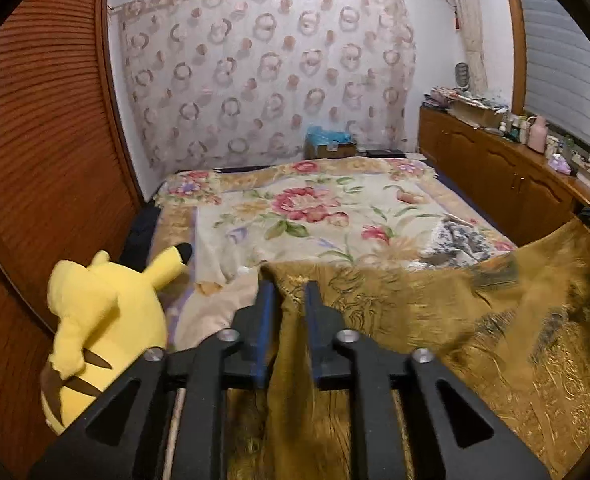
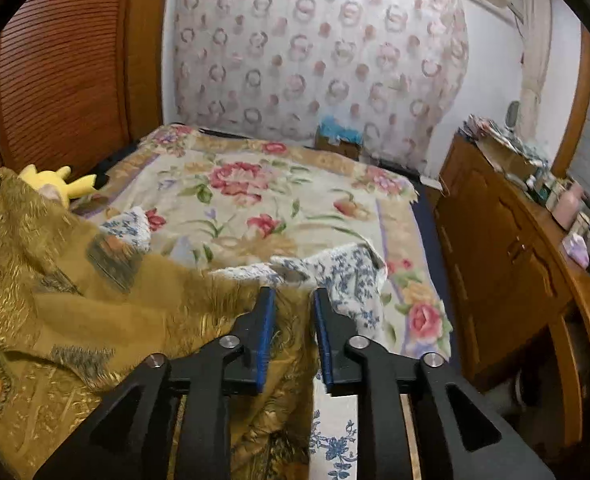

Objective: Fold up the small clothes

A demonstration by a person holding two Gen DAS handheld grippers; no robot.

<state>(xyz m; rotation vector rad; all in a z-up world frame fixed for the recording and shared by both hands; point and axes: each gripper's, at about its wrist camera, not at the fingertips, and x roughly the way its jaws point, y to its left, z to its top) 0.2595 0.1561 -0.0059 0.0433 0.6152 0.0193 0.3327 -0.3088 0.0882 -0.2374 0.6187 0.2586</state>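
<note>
I have the gold patterned cloth [image 1: 435, 320] lifted off the bed [image 1: 323, 216] by two points along its upper edge. My left gripper [image 1: 290, 282] has its fingers drawn close with a fold of that edge pinched between the blue pads [image 1: 267, 320]. My right gripper [image 2: 293, 294] looks the same, jaws nearly closed on a bunched corner of the gold fabric, though a blue-and-white floral garment [image 2: 347, 276] sits right at its tip and I cannot tell whether some of it is caught too.

The gold cloth hangs in soft, deep sags between the two grips, so I judge it light, limp and thin, with a slight sheen that suggests it may be slippery. It will not hold a crease by itself; it needs laying flat and smoothing. Holding at the corners, as now, seems best, keeping the edge taut. A yellow plush toy [image 1: 103, 320] lies on the bed just beside my left gripper and could snag the hanging cloth.
</note>
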